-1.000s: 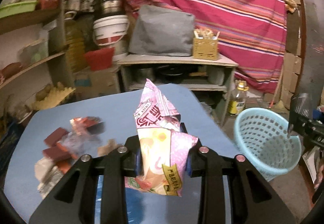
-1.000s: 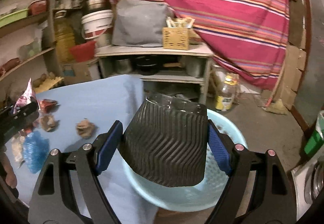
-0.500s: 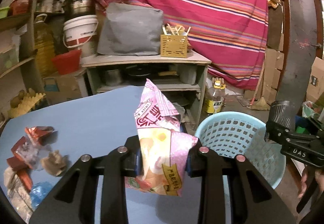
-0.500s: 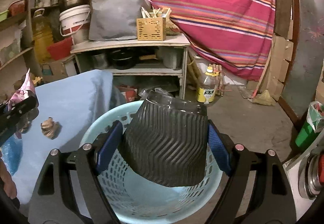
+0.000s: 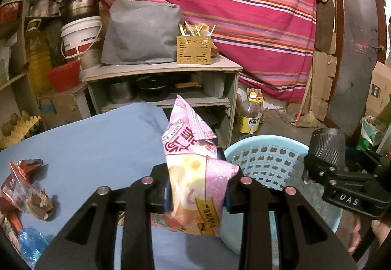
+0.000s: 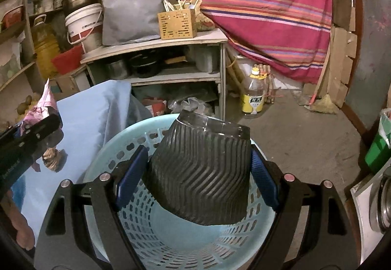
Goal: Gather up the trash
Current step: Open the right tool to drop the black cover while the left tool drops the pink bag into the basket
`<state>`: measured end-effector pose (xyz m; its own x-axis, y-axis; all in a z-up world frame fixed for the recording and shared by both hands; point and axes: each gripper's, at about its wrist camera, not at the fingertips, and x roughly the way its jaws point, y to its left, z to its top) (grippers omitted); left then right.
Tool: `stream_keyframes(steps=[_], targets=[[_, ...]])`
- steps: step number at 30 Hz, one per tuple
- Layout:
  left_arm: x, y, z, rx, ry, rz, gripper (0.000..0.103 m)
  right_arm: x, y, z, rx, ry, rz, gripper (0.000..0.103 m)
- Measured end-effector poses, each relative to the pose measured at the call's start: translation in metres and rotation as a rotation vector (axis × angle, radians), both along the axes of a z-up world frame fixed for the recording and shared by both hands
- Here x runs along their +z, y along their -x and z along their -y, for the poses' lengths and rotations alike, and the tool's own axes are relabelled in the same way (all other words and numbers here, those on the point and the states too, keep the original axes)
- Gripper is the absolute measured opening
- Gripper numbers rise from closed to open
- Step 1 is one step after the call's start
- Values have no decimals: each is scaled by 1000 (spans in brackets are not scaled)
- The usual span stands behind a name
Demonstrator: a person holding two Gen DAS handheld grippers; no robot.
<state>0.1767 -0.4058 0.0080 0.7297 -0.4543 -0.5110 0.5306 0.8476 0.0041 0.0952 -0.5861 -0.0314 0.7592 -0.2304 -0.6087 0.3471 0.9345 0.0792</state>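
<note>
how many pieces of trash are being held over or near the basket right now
2. A pink wrapper is clamped in the left gripper at the table edge beside the basket; a black ribbed cup is in the right gripper over the basket. More trash lies on the table.

Both cams ride on the grippers and look forward and down along the fingers. The left wrist view sits over the blue table (image 5: 92,148), facing the shelf unit (image 5: 161,69) and striped cloth (image 5: 244,1), with the basket (image 5: 266,160) lower right. The right wrist view hangs close above that basket (image 6: 185,240), table (image 6: 92,111) to its left. The 2 views share the shelf, cloth, basket and oil bottle (image 6: 254,96).
</note>
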Motion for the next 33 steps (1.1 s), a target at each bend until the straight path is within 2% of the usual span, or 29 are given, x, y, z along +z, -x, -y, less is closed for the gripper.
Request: stream_keyframes(steps=[5, 11, 21, 23, 25, 26, 30, 33], targets=[[1, 4, 4, -5, -6, 12, 32, -2, 5, 9, -11, -29, 6, 89], [-1, 8, 17, -33, -6, -8, 32, 6, 23, 18, -58, 8, 24, 94], [-24, 0, 60, -135, -2, -129, 34, 13, 53, 41, -145, 11, 60, 97], [-30, -4, 65, -147, -10, -153, 44, 12, 56, 44, -152, 9, 59, 97], [-33, -6, 65, -139, -13, -162, 66, 11, 58, 47, -160, 8, 56, 97], [-33, -5, 64, -139, -10, -159, 71, 10, 58, 48, -163, 5, 54, 97], [-33, -2, 62, -137, -36, -136, 73, 9, 57, 48, -164, 9, 49, 97], [-28, 0, 49, -123, -24, -126, 76, 7, 53, 46, -161, 17, 41, 97]])
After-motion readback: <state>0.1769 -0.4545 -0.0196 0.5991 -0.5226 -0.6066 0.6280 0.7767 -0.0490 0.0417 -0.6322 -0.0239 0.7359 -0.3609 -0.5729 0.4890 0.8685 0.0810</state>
